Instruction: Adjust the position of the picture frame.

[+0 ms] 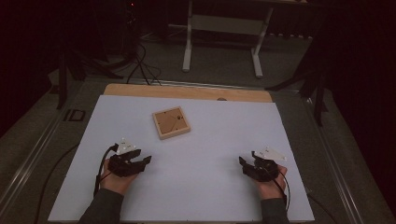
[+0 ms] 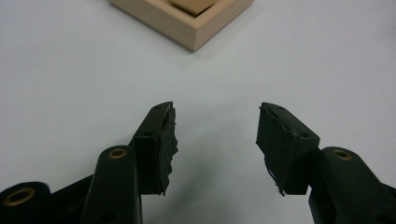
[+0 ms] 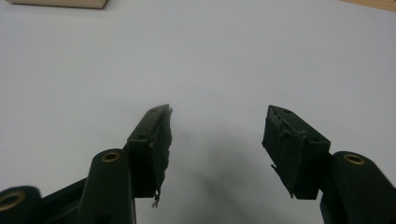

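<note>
While apart, wooden tray (image 1: 171, 122), open hand-held grippers.

The tray (image 1: 171, 122) lies on the sheet (image 1: 210, 186), left of the middle and toward the far side. The left gripper (image 1: 140, 162) sits near the front left, just before the tray. The right gripper (image 1: 247, 165) sits front right, well apart from both.

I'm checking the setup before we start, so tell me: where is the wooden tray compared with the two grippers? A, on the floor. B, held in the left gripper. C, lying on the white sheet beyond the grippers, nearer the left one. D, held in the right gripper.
C: the wooden tray lies on the white sheet, past the open left gripper, apart from it.
</note>
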